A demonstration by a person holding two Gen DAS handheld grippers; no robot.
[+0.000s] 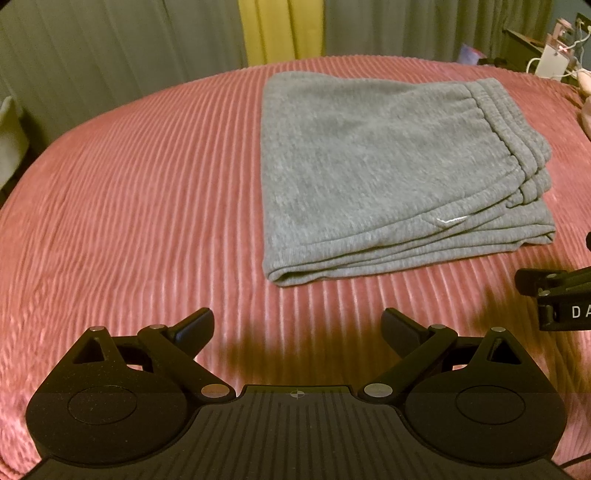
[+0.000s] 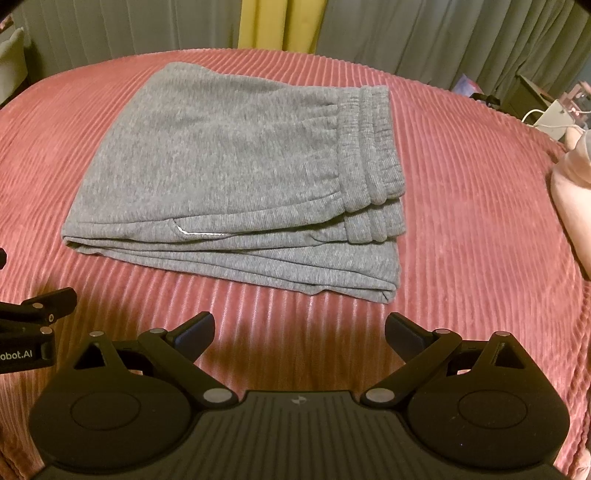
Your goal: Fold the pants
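Note:
Grey sweatpants (image 1: pixel 369 166) (image 2: pixel 229 177) lie folded into a compact stack on the pink ribbed bedspread (image 1: pixel 129 221) (image 2: pixel 461 221), waistband on the right side. My left gripper (image 1: pixel 297 328) is open above the bedspread, short of the stack's near-left corner, holding nothing. My right gripper (image 2: pixel 299 332) is open too, hovering just short of the stack's near edge, empty. Each gripper shows at the edge of the other's view: the right gripper (image 1: pixel 554 295) at the right edge of the left wrist view, the left gripper (image 2: pixel 33 314) at the left edge of the right wrist view.
Grey curtains (image 1: pixel 110 55) with a yellow strip (image 1: pixel 280 29) hang behind the bed. A pink pillow (image 2: pixel 572 192) lies at the bed's right edge. A stand with a white device and cables (image 1: pixel 550 62) is at the far right.

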